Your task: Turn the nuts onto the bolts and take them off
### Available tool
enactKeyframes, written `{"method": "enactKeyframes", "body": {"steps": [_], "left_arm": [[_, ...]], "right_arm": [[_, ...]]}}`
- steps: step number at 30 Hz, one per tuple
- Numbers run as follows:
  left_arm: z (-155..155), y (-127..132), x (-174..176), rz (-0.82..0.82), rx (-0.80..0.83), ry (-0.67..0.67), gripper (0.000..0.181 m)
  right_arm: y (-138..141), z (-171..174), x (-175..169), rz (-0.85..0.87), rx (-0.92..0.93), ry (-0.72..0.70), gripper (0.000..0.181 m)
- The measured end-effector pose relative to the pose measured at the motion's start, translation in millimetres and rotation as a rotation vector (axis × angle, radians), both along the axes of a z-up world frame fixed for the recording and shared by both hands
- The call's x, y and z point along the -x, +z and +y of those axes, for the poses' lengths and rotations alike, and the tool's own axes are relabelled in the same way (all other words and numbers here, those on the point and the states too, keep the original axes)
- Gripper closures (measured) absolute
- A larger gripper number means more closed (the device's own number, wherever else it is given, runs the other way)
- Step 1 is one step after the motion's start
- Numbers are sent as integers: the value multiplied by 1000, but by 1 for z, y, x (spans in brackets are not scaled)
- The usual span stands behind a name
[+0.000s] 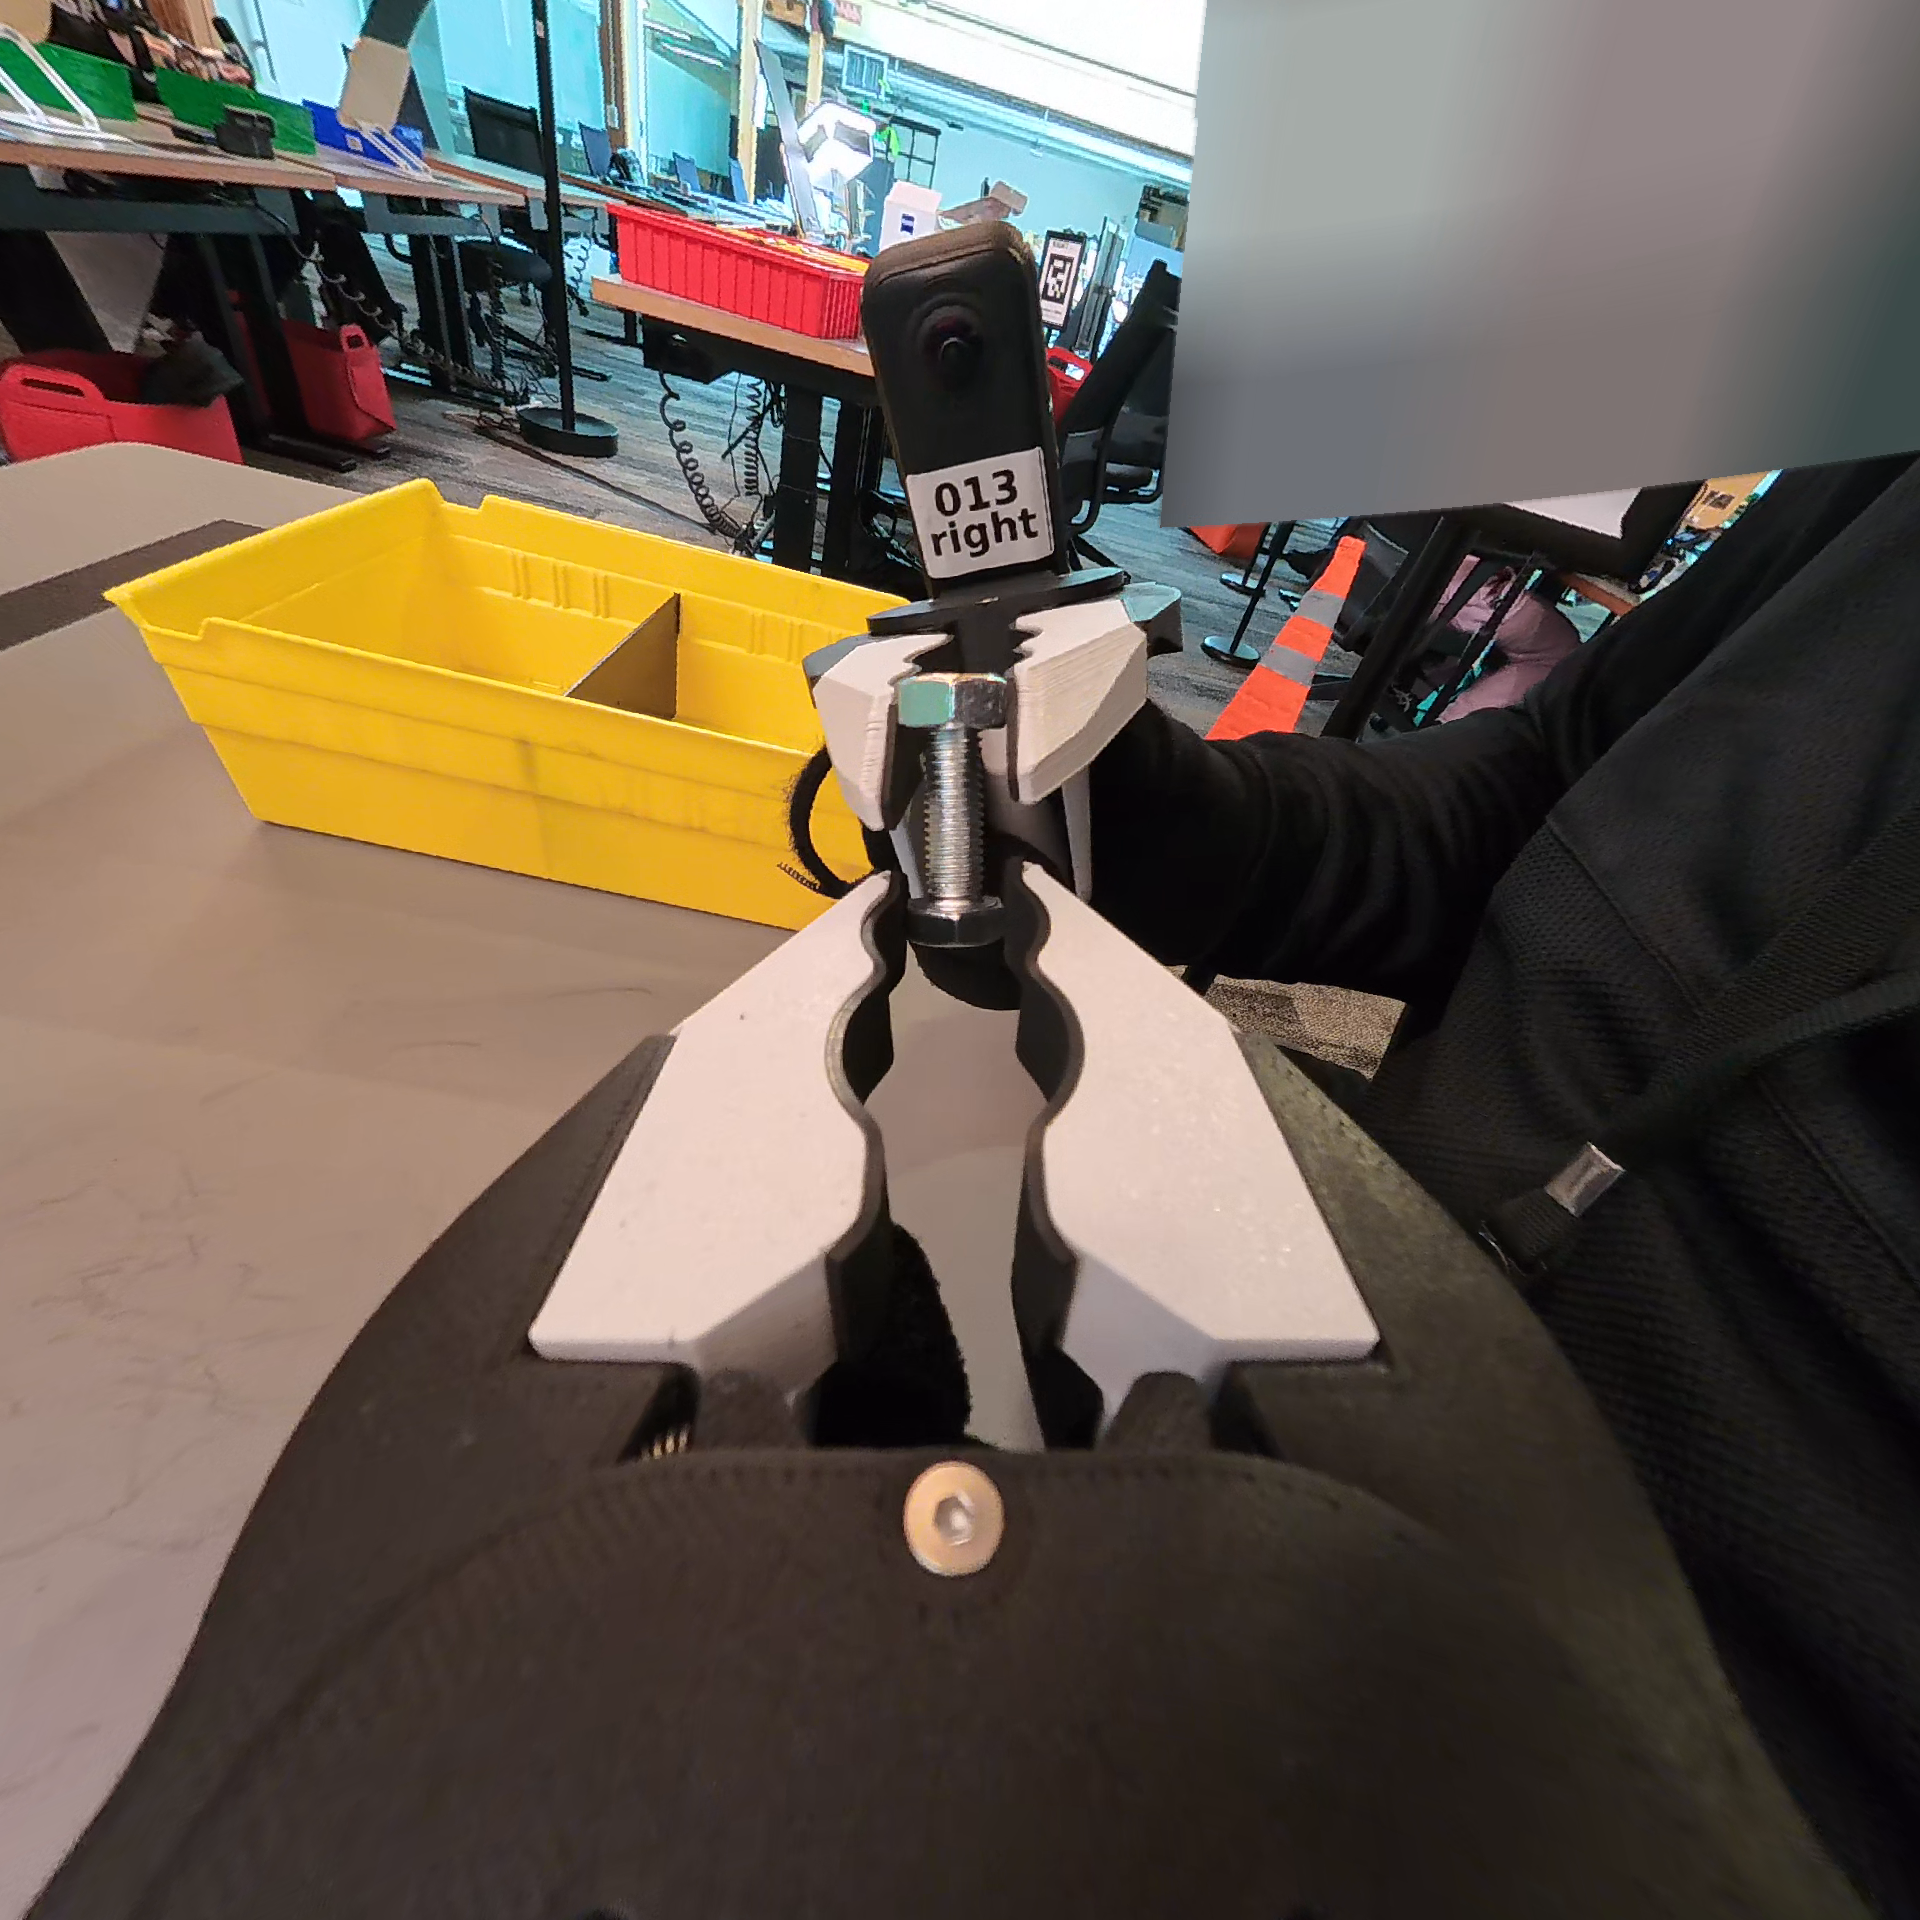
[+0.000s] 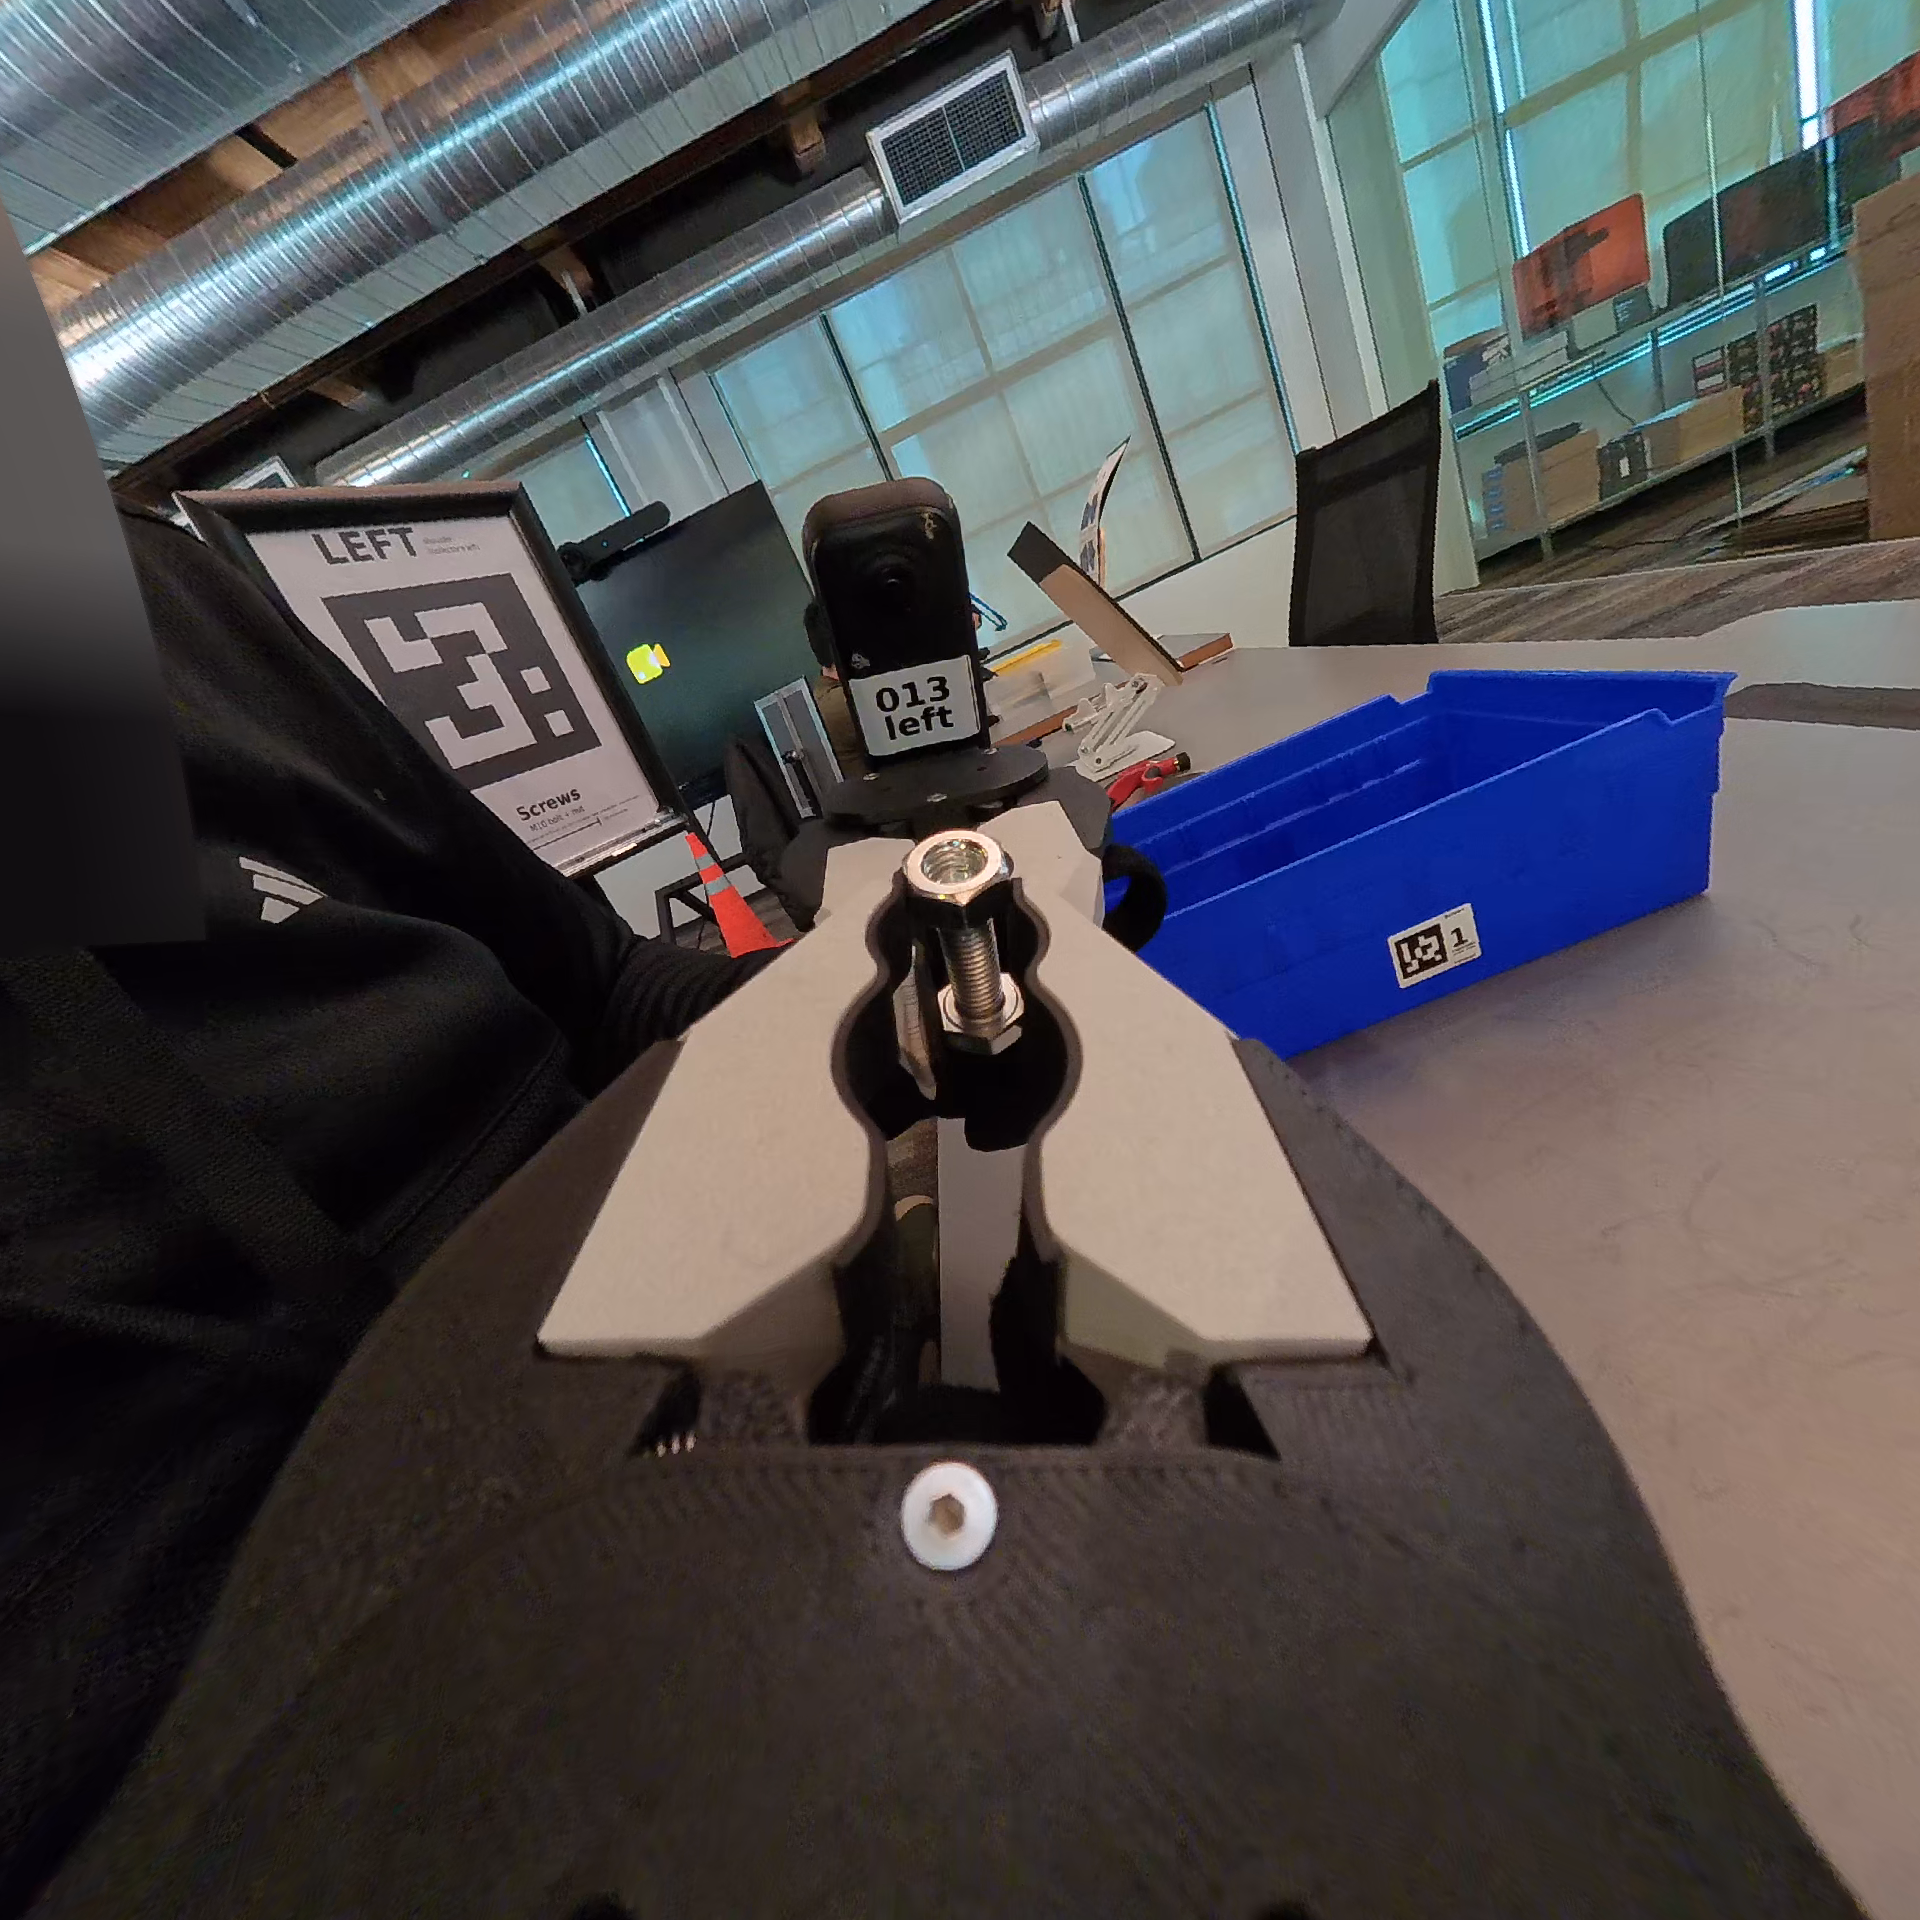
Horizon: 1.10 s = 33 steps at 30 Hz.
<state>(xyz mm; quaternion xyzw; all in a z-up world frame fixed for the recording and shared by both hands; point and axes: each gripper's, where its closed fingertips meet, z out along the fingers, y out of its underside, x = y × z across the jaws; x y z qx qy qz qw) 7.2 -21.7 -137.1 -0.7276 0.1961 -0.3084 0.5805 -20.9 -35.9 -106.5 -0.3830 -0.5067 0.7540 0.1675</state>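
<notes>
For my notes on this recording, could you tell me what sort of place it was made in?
Probably an open workshop or lab: exposed ceiling ducts, worktables holding a red parts bin, and shelving with boxes.

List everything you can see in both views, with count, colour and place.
bolt: 1, silver, upright between both grippers, above the table edge
nut: 1, silver, on the bolt's top end
yellow bin: 1, yellow, on the table, dark divider inside
blue bin: 1, blue, on the table, marker tag on its side
table: 1, grey, under both bins
sign: 1, white with black frame, behind the sleeve
cone: 1, orange, on the floor behind
red crate: 1, red, on a far desk
sleeve: 1, black, person's arm
left gripper: 1, grey fingers, closed on the bolt's lower end
right gripper: 1, grey fingers, closed on the nut
</notes>
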Motion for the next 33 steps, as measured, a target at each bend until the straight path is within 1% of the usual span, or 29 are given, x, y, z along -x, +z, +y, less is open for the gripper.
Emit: {"method": "enactKeyframes", "body": {"steps": [15, 28, 33], "left_arm": [[0, -3, -2, -27, 29, -24, 165], [-2, -8, -6, -41, 68, -55, 165], [-2, -7, -5, -42, 69, -52, 165]], "right_arm": [[-3, -1, 1, -13, -22, -3, 166], [-7, -4, 2, -17, -105, -28, 167], [-7, -3, 2, -18, -89, -23, 166]]}}
